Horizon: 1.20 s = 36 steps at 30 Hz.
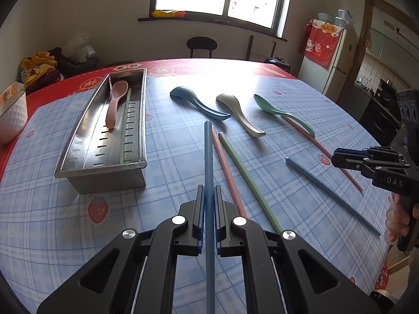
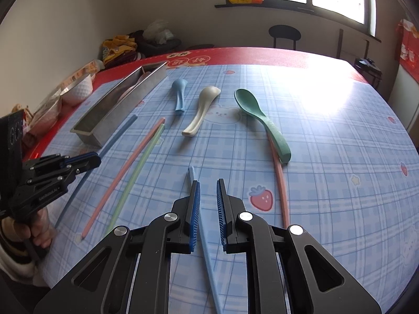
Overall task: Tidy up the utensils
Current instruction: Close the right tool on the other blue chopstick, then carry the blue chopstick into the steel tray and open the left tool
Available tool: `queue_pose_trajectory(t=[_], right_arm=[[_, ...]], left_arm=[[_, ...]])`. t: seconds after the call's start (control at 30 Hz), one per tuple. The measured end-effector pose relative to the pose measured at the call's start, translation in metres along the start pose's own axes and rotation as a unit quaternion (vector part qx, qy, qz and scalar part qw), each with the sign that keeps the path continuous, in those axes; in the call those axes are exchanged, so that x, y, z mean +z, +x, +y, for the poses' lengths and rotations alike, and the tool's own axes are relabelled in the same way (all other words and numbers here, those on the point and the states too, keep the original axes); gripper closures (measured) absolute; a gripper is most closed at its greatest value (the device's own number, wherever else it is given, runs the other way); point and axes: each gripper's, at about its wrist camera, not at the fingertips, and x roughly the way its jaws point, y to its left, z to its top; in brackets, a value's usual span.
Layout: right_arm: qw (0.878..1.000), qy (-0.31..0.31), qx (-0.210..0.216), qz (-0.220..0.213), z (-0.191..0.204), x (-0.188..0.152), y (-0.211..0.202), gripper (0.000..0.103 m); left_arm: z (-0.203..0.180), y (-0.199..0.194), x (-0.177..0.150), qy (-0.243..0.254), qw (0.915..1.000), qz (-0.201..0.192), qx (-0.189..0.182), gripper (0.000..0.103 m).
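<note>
While the blue chopstick (image 1: 208,157) is sitting pinched between the pads, the left hand-held gripper (image 1: 208,196) is holding it above the bench (image 1: 170,141), tip pointing away from the camera, just right of the steel tray (image 1: 78,141). Pink spoon (image 1: 115,103) is lying inside the tray, bowl at the far end. Second blue chopstick (image 2: 207,246) is lying flat on the bench and passing between the right hand-held gripper's (image 2: 208,201) spread fingers; contact with the pads is unclear. Pink chopstick (image 2: 123,175) and green chopstick (image 2: 136,178) are lying side by side between the two grippers. Blue spoon (image 2: 179,96), beige spoon (image 2: 201,110) and green spoon (image 2: 262,123) are resting in a row further back, right of the tray. Another pink chopstick (image 2: 281,183) is running out from under the green spoon's handle. White bowl (image 1: 11,117) is sitting left of the tray, on the red edge.
</note>
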Motion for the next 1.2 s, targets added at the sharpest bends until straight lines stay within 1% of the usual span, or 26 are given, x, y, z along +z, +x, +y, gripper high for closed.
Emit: queue_pose_trajectory(t=[0.1, 0.13, 0.2, 0.3, 0.37, 0.47, 0.6, 0.7, 1.07, 1.2], right_arm=[[0.999, -0.029, 0.002, 0.035, 0.005, -0.014, 0.001, 0.088], [0.998, -0.036, 0.001, 0.043, 0.007, -0.019, 0.001, 0.087], [0.997, -0.045, -0.002, 0.058, 0.01, -0.027, 0.001, 0.081], [0.996, -0.052, -0.001, 0.077, 0.01, -0.038, 0.004, 0.08], [0.996, -0.058, -0.003, 0.07, 0.012, -0.041, 0.003, 0.08], [0.997, -0.045, 0.004, 0.064, 0.009, -0.039, 0.005, 0.081], [0.999, -0.021, 0.009, 0.05, 0.004, -0.031, 0.012, 0.093], [0.999, -0.015, 0.013, 0.041, 0.004, -0.022, 0.02, 0.096], [0.999, 0.028, 0.036, 0.025, -0.004, 0.008, 0.045, 0.097], [0.999, 0.024, 0.036, 0.021, -0.002, 0.011, 0.048, 0.097]], left_arm=[[0.0, -0.001, -0.001, -0.001, 1.0, -0.001, -0.002, 0.096], [0.0, -0.002, -0.001, -0.002, 1.0, -0.002, -0.003, 0.096], [0.0, -0.003, -0.001, -0.002, 1.0, -0.003, -0.004, 0.096], [-0.001, -0.003, -0.001, -0.002, 1.0, -0.003, -0.004, 0.096], [0.0, -0.003, -0.001, -0.002, 1.0, -0.004, -0.004, 0.096], [0.0, -0.002, -0.001, -0.003, 1.0, -0.004, -0.005, 0.096], [0.001, -0.002, -0.001, -0.003, 1.0, -0.004, -0.004, 0.096], [0.0, -0.003, 0.0, -0.003, 1.0, -0.004, -0.004, 0.096], [0.0, -0.002, 0.0, -0.004, 1.0, -0.004, 0.0, 0.096], [0.0, -0.002, 0.0, -0.004, 1.0, -0.003, 0.001, 0.096]])
